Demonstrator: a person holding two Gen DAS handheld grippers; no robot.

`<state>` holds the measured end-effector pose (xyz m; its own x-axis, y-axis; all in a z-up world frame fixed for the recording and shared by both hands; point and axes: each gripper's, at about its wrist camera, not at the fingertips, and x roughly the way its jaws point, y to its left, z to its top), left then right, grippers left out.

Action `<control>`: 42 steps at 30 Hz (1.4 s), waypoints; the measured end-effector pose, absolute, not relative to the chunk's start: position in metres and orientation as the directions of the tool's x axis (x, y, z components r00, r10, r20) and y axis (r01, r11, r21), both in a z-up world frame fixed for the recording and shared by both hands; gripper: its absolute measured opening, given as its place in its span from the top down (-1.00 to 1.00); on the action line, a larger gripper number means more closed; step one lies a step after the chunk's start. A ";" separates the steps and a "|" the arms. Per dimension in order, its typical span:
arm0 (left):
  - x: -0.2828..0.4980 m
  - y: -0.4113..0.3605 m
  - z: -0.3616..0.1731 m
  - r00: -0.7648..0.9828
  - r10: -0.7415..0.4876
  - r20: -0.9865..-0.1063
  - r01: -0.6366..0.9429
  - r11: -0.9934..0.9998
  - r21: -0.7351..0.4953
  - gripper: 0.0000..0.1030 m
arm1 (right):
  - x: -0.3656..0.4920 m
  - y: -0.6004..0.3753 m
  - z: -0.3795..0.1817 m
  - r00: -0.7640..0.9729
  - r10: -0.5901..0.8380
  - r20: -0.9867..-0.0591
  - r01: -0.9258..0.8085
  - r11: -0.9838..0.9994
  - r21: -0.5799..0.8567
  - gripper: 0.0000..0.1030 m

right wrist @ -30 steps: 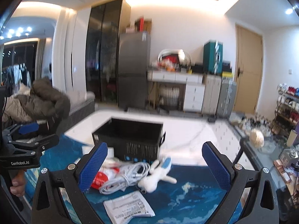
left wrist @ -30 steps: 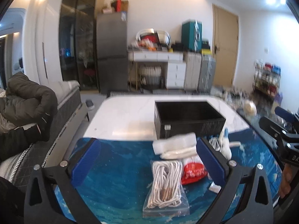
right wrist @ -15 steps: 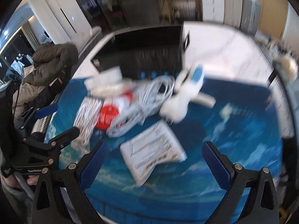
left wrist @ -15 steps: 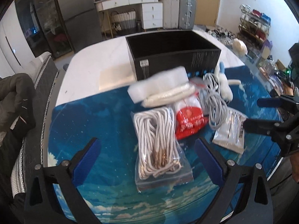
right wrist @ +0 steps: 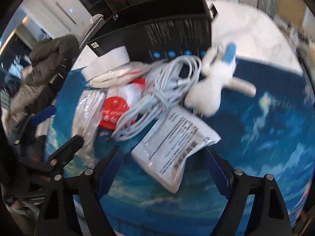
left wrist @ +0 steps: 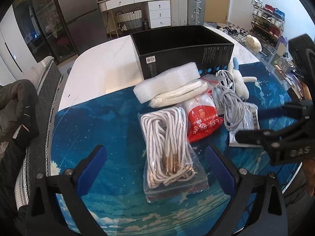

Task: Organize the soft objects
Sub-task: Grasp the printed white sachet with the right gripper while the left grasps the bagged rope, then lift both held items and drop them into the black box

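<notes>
A pile of soft things lies on the blue mat in front of an open black box [left wrist: 183,49]. A clear bag of white cord [left wrist: 167,147] lies between the fingers of my open left gripper [left wrist: 155,169]. Behind it are a white foam sheet [left wrist: 167,78], a red-labelled bag [left wrist: 202,122], a grey cable bundle [left wrist: 232,106] and a white plush toy with a blue ear [right wrist: 212,82]. My open right gripper [right wrist: 165,171] hovers over a printed white packet [right wrist: 175,147]. The black box [right wrist: 157,33] stands behind.
The blue mat [left wrist: 98,129] covers the near part of a white table [left wrist: 102,74]. A dark jacket [left wrist: 13,106] lies on a seat at the left. Drawers, suitcases and a shoe rack stand along the far walls.
Both grippers have tilted down and come closer to the pile. The left one now frames the cord bag and the right one the printed packet. Both stay open.
</notes>
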<state>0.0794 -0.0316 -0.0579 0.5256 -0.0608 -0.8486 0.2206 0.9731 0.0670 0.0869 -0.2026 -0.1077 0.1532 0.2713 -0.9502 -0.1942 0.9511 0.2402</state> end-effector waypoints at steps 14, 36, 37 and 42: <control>0.105 -0.036 -0.085 0.425 -0.088 -0.901 0.292 0.955 0.045 0.08 | 0.079 -0.179 -0.108 0.252 0.168 -0.953 -0.383 0.922 0.061 0.32; 0.059 -0.038 -0.013 0.706 -0.138 -0.695 0.313 0.940 0.132 0.41 | 0.047 -0.222 -0.013 0.555 0.319 -0.768 -0.389 0.916 0.099 0.55; 0.056 -0.037 -0.008 0.733 -0.142 -0.666 0.309 0.941 0.139 0.41 | 0.041 -0.222 -0.003 0.600 0.335 -0.727 -0.400 0.912 0.090 0.55; 0.027 -0.030 0.015 0.839 -0.199 -0.507 0.322 0.932 0.167 0.40 | 0.007 -0.207 0.028 0.747 0.388 -0.540 -0.449 0.893 0.021 0.55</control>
<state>0.0270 -0.0304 0.0148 0.8386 -0.1986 -0.5073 0.3218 0.9319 0.1671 0.0066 -0.2068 0.0285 0.7469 0.3880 -0.5399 -0.4488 0.8934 0.0211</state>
